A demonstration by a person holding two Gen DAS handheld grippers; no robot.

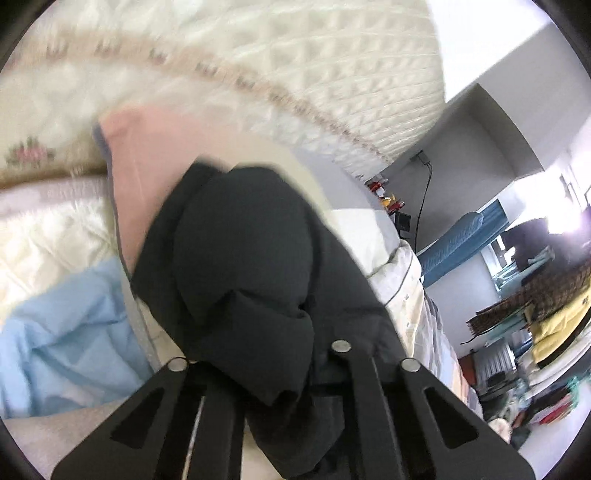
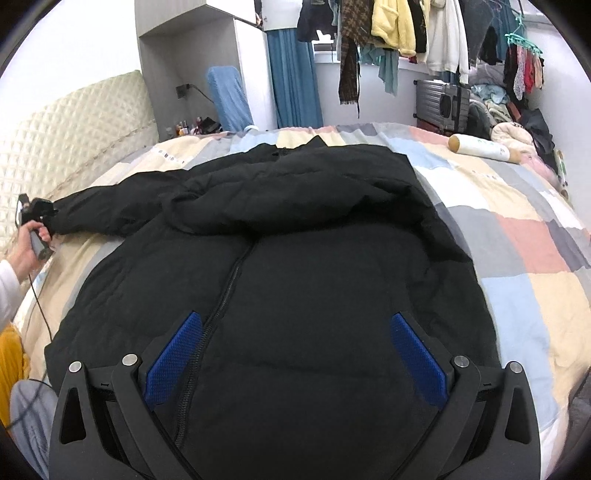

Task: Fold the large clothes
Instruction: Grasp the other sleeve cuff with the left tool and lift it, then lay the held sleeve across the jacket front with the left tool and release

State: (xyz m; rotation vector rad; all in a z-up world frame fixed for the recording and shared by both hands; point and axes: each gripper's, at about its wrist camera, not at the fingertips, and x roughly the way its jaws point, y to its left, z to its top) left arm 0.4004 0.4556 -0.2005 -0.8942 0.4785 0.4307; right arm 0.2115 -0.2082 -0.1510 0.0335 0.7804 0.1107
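Left tongs [image 2: 50,218] pinch my black padded jacket's sleeve [image 2: 107,210] beside the cream quilted headboard [image 2: 74,140]; right tongs [image 2: 295,354] spread above the black padded jacket [image 2: 314,295] on the patchwork-quilted bed [image 2: 517,258], bare quilt rightward.

Bedroom: bed [image 2: 524,236] with patchwork quilt, cream quilted headboard [image 2: 74,129], blue curtain [image 2: 291,74], grey suitcase [image 2: 441,103], clothes rail [image 2: 406,26] before a bright window.
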